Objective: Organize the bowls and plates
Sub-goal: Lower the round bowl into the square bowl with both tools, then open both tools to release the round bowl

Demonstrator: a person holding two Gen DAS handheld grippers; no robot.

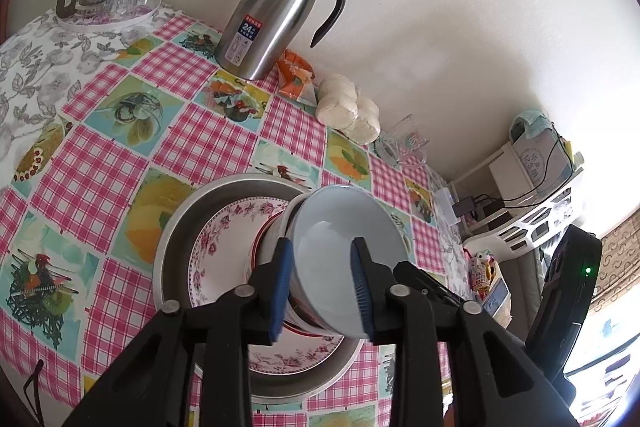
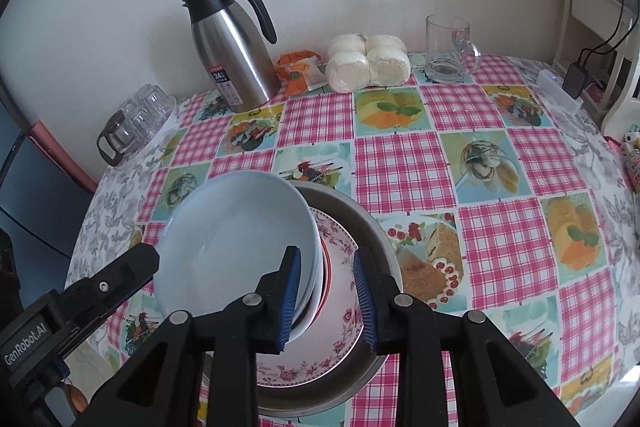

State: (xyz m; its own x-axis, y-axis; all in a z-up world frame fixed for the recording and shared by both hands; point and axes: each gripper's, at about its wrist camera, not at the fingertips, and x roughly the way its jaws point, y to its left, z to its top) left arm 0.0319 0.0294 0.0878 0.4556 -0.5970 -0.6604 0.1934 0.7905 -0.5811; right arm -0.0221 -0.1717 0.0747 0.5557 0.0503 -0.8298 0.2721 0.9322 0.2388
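My left tool (image 1: 322,287) straddles the blue bowl's (image 1: 344,231) rim, pads slack; my right tool (image 2: 326,301), narrow, frames the floral plate's (image 2: 344,307) edge, steadying the stack.

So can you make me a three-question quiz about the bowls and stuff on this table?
1. Where does the flowered plate lie?
A. In the metal pan
B. On the jug
C. On the floor

2. What colour is the top bowl?
A. Red
B. Pale blue
C. Black

3. How does the glass mug stand?
A. Tipped over
B. Upside down
C. Upright

Answers: 1 A, the metal pan's rim circles the plate. 2 B, its inside is pale blue in both views. 3 C, its open mouth faces up, near the wall.
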